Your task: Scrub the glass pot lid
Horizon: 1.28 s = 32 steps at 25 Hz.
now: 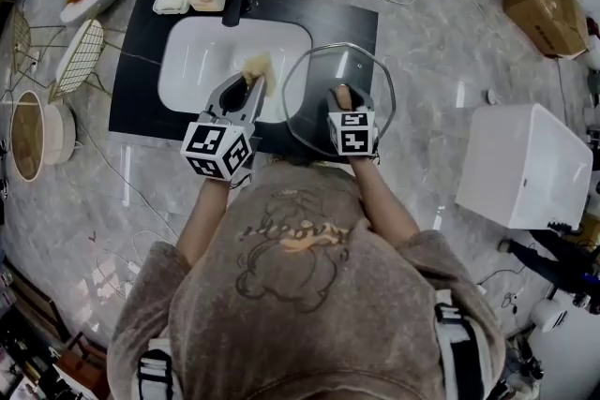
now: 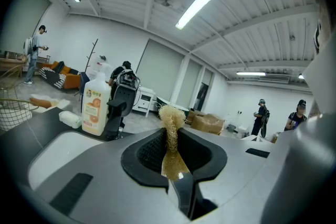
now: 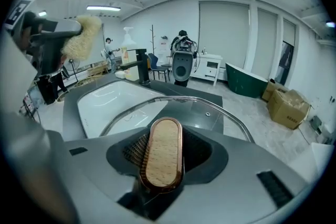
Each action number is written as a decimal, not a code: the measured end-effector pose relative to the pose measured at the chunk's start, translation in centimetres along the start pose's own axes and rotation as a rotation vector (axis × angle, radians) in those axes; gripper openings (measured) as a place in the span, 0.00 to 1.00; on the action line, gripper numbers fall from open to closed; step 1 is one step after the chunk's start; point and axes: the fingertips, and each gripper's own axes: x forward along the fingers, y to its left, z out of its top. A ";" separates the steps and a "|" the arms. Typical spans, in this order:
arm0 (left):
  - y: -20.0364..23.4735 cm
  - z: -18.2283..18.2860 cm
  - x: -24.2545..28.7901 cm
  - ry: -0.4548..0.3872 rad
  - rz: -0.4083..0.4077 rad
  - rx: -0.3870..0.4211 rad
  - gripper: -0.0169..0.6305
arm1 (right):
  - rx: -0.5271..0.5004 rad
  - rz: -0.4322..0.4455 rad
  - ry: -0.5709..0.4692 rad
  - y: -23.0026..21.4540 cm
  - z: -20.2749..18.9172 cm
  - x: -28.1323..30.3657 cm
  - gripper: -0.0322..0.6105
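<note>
The lid (image 1: 314,75) is at the right end of the sink (image 1: 187,61), over the counter's (image 1: 141,61) edge. Your right gripper (image 1: 343,100) has its jaws closed partway on the wood-topped knob (image 3: 163,157) at the middle.

Expect the lid to be heavy for its size, rigid, and slick once wet. A knock on the tap or the sink could chip or shatter it. The knob is the only safe hold, because the metal rim and the glass would slide in the pads.

Your left gripper (image 2: 170,149) is clamped on a soft, fibrous scrubber (image 2: 171,118) that will bend under pressure, so press gently.

You cannot tell whether the lid's rim rests on the counter or hangs free. You also cannot see its underside, any dirt on the glass, or how firmly the far pad bears on the knob.
</note>
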 end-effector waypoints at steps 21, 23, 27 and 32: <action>-2.0 3.4 0.9 -0.106 -0.007 0.017 0.14 | 0.419 0.340 -0.421 -4.9 10.4 -9.7 0.32; -2.4 3.8 1.0 -0.113 -0.013 0.019 0.14 | 0.528 0.405 -0.464 -5.4 10.4 -10.3 0.32; -3.5 4.5 1.4 -0.118 -0.043 0.036 0.14 | 0.701 0.481 -0.504 -6.4 9.8 -10.8 0.32; -6.0 5.3 2.1 -0.115 -0.122 0.089 0.14 | 0.882 0.614 -0.578 -6.6 9.9 -11.6 0.32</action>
